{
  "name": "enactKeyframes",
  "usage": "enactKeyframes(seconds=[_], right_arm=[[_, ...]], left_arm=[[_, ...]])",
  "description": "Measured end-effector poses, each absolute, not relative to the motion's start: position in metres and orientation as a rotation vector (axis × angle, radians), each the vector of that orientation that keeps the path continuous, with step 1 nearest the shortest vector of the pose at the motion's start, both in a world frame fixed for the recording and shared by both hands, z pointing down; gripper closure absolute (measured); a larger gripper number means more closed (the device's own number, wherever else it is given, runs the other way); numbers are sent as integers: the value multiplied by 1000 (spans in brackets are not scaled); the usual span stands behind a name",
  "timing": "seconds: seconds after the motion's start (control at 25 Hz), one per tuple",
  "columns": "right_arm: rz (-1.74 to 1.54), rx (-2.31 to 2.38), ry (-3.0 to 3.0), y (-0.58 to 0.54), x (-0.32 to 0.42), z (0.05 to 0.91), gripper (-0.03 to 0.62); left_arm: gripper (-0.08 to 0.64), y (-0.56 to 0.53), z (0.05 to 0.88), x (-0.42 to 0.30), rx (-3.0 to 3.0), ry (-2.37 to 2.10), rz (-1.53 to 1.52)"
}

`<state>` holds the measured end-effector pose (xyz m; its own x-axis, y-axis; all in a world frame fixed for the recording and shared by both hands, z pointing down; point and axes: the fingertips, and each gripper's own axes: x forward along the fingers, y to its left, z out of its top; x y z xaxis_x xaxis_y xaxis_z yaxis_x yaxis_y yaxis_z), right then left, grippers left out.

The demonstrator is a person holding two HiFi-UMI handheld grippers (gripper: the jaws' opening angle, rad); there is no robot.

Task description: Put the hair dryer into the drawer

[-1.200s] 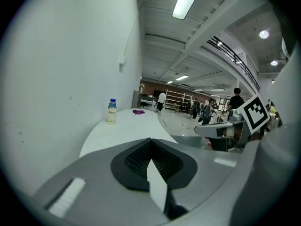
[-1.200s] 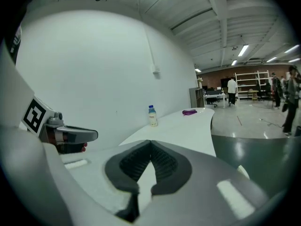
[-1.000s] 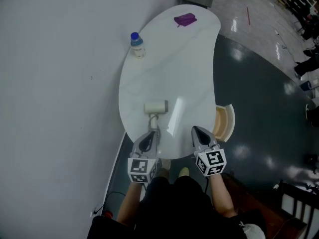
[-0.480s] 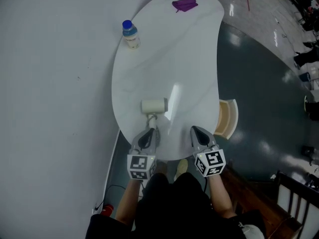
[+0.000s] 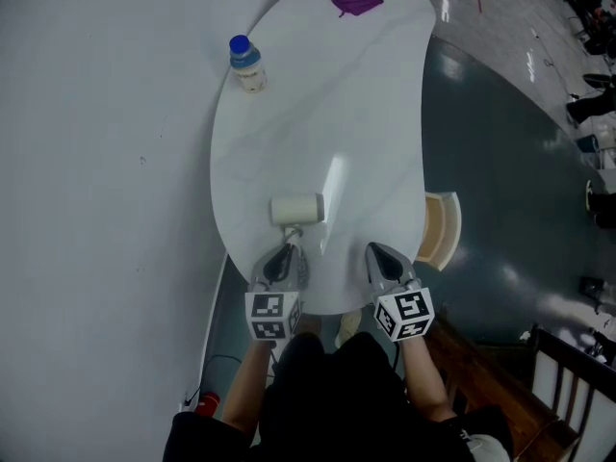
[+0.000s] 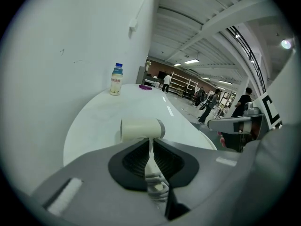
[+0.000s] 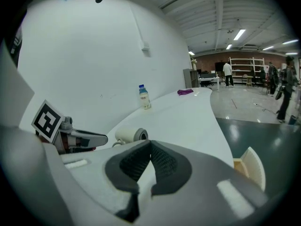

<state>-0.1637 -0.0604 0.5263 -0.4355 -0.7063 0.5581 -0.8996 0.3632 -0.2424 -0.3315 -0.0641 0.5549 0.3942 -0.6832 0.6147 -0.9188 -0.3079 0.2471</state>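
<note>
The cream hair dryer [image 5: 296, 209] lies with its barrel across the near end of the white table [image 5: 327, 114], its thin handle pointing toward me. My left gripper [image 5: 282, 258] is at that handle. In the left gripper view the handle [image 6: 151, 155] runs between the dark pads [image 6: 136, 157], which still touch it while the jaws are opening. My right gripper [image 5: 380, 258] hovers beside it, over the table's near edge, shut and empty. The open drawer [image 5: 441, 229] juts out from under the table's right side, and the right gripper view shows the drawer [image 7: 249, 166] at lower right.
A small bottle [image 5: 245, 63] with a blue cap stands by the wall on the table's left edge. A purple item [image 5: 357, 1] lies at the far end. The white wall runs along the left; dark floor lies to the right, with people and shelves far off.
Both grippers have sunk toward the tabletop, the left one bringing the hair dryer down with it. The bottle and the purple item have not moved.
</note>
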Motion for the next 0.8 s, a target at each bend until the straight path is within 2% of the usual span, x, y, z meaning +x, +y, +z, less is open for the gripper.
enactKeyframes(seconds=[0.28, 0.52, 0.8], right_arm=[[762, 1447, -2227, -61, -152, 532, 589], [790, 1492, -2179, -59, -140, 539, 589], [819, 1538, -2140, -58, -129, 544, 589]], left_arm=[[377, -73, 578, -329, 1999, -1340, 591], [289, -84, 596, -328, 1970, -1340, 645], [264, -91, 616, -322, 1928, -1302, 710]])
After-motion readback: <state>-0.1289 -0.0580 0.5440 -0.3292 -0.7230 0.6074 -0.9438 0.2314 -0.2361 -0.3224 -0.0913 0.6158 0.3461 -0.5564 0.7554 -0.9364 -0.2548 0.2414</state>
